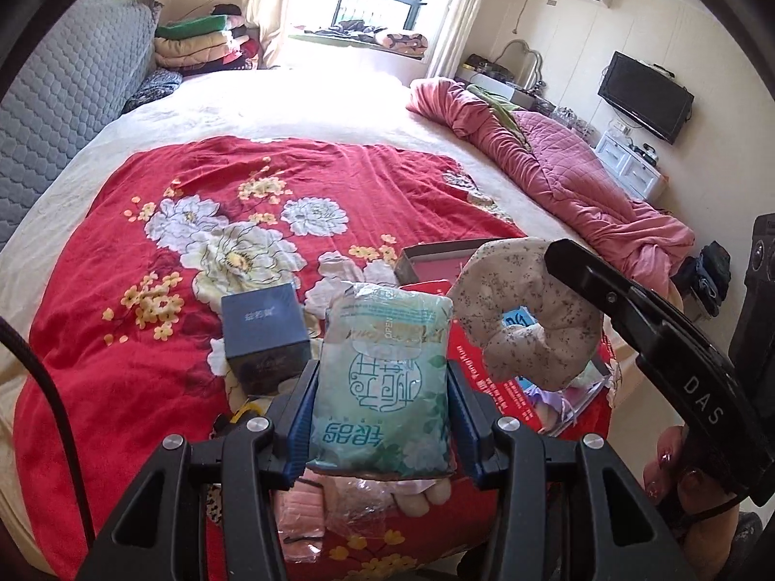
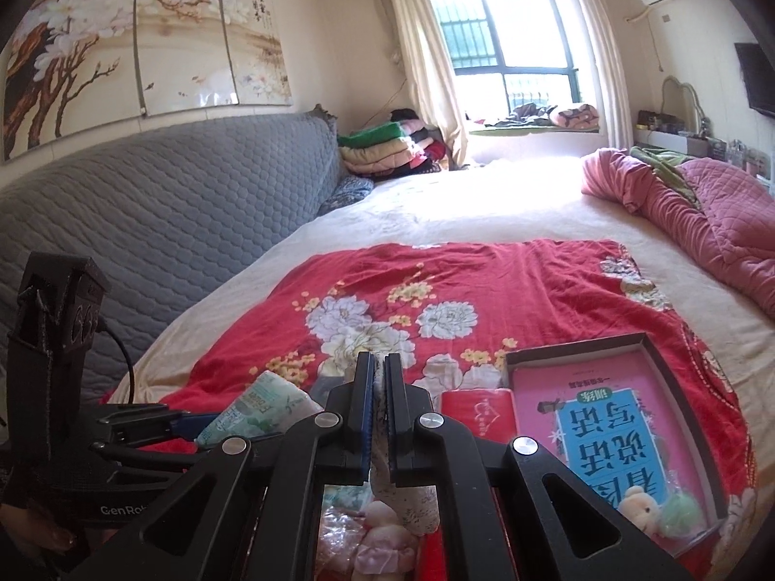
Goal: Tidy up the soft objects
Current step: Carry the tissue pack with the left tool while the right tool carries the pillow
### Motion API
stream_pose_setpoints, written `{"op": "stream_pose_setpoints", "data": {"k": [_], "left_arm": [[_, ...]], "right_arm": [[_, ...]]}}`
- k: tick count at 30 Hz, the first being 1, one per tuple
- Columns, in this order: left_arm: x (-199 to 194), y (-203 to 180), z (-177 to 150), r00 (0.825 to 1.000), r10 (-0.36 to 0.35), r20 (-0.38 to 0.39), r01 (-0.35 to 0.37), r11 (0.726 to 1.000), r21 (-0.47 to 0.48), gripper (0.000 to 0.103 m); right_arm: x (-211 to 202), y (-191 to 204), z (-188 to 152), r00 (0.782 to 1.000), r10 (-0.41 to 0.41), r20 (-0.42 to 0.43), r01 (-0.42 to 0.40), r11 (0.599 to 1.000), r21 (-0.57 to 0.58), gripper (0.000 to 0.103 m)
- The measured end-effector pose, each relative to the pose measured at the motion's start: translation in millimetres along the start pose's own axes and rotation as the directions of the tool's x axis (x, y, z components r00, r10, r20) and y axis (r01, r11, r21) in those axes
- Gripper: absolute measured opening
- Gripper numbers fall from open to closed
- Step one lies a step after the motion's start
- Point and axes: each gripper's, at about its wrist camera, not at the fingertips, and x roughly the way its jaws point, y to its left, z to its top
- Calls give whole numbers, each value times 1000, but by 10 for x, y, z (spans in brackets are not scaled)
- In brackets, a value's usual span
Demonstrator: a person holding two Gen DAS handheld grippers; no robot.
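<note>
Bed [image 1: 339, 97] with red floral blanket [image 1: 169, 242] serving as the work surface; you are working above its near edge, where the clutter is gathering.

Open shallow box [image 2: 678, 373], lying on the blanket to the right and carrying a pink booklet [image 2: 600, 416] and two small plush toys [image 2: 644, 508] at its near corner. It is probably the likeliest place for the soft items, though that cannot be confirmed.

Tissue pack [image 1: 382, 377], clear of the blanket. Your left gripper [image 1: 380, 387] is squeezing it across its width, pads on both long edges. Judge it light and compressible, with a slick film wrapper that could slide; gripping at mid-length, as you are doing, is keeping it from pivoting.

Ring-shaped floral cushion [image 1: 528, 310], hanging beside the pack. Your right gripper [image 2: 380, 411] is clenching a thin fold of its fabric, jaws nearly meeting. Expect it to be limp and light, swinging from that pinch.

Dark blue carton [image 1: 264, 334], sitting on the blanket just left of the pack; it looks rigid, so steer around it.

Small pink soft items and crinkled plastic [image 2: 382, 532], lying directly beneath both grippers and obstructing any straight lowering.
</note>
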Motion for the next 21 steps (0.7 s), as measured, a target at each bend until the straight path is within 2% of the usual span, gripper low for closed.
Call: {"op": "stream_pose_setpoints", "data": {"k": [8, 21], "left_arm": [[157, -522, 183, 999, -33, -5, 33, 996, 88, 49], [549, -1236, 342, 996, -78, -44, 85, 979, 183, 49]], "right_arm": [[-308, -424, 90, 996, -78, 52, 76, 996, 51, 4], [-610, -1085, 36, 977, -201, 73, 188, 970, 153, 4]]}}
